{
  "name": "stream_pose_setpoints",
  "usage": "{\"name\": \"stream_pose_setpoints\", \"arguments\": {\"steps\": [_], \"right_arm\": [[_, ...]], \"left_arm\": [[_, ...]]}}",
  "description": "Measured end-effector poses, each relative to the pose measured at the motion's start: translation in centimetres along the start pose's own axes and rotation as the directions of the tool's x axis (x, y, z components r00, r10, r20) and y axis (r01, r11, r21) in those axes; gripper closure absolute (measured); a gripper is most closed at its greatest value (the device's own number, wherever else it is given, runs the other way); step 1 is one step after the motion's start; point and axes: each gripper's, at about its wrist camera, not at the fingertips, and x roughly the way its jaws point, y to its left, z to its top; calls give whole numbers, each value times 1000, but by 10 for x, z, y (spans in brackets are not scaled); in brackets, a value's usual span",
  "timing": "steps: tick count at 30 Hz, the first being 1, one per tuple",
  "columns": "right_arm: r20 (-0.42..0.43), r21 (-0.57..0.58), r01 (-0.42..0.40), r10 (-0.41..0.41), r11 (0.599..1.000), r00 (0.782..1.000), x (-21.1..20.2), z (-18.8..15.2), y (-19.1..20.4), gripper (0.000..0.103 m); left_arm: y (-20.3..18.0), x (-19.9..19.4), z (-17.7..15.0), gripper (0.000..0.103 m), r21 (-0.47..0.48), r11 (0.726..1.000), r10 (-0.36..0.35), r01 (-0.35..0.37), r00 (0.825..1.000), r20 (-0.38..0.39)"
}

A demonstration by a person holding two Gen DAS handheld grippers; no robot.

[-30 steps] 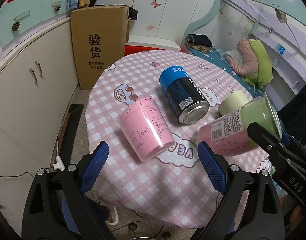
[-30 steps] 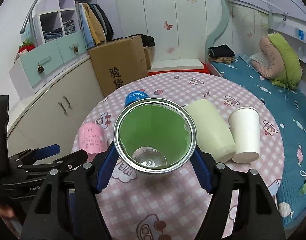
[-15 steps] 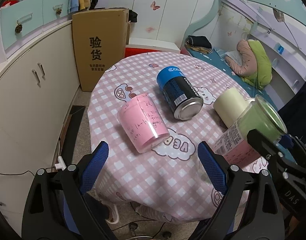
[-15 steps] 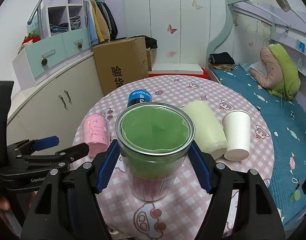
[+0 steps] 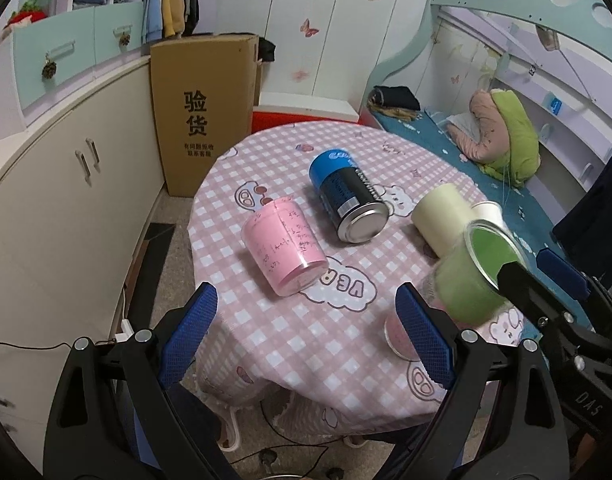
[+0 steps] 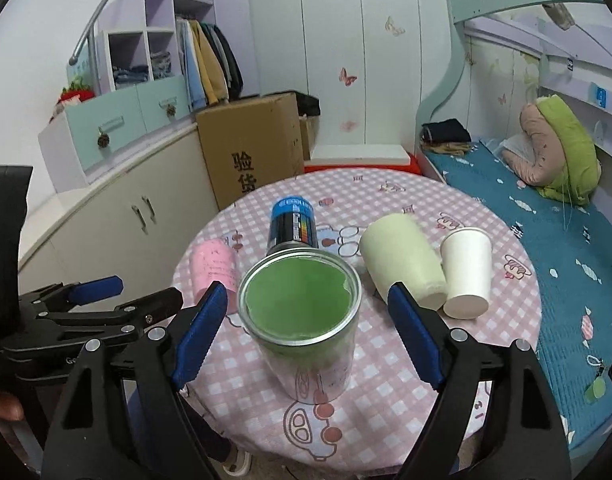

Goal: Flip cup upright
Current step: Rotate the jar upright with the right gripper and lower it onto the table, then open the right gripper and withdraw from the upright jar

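A clear cup with a green lining (image 6: 306, 320) stands upright on the pink checked table (image 6: 385, 380), mouth up. My right gripper (image 6: 307, 330) is open; its blue pads (image 6: 200, 336) stand apart from the cup's sides. In the left wrist view the same cup (image 5: 465, 280) is blurred at the right, beside the right gripper's black finger. My left gripper (image 5: 306, 336) is open and empty above the table's near edge, short of a pink cup (image 5: 284, 250) lying on its side.
A blue can (image 5: 347, 200), a pale yellow cup (image 6: 401, 264) and the pink cup (image 6: 212, 268) lie on their sides. A white paper cup (image 6: 465, 270) stands upside down. A cardboard box (image 5: 204, 112) and cabinets are left, a bed right.
The right gripper tilted the green cup from lying to upright, set it on the table, then opened off it. The left gripper pulled back a little.
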Motion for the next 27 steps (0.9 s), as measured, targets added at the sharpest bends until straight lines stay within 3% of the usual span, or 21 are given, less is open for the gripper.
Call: {"name": "stream_pose_setpoints", "arguments": {"steps": [11,18,27], "right_arm": [[124,11,22,-24,1000,992,-66,2,-10,16],[205,-11,46,-43,999,978,-106,1,-6,11],[291,-35,69,-56,997,955,-141,-4,1,10]], "left_arm": [[-26,-55,-4,11,46,999,7,-14,991,136],[-45,-94,-9,9,70,995,53,-73,964,262],[-58,-132,-16,9,93,993,36,-76,929,369]]}}
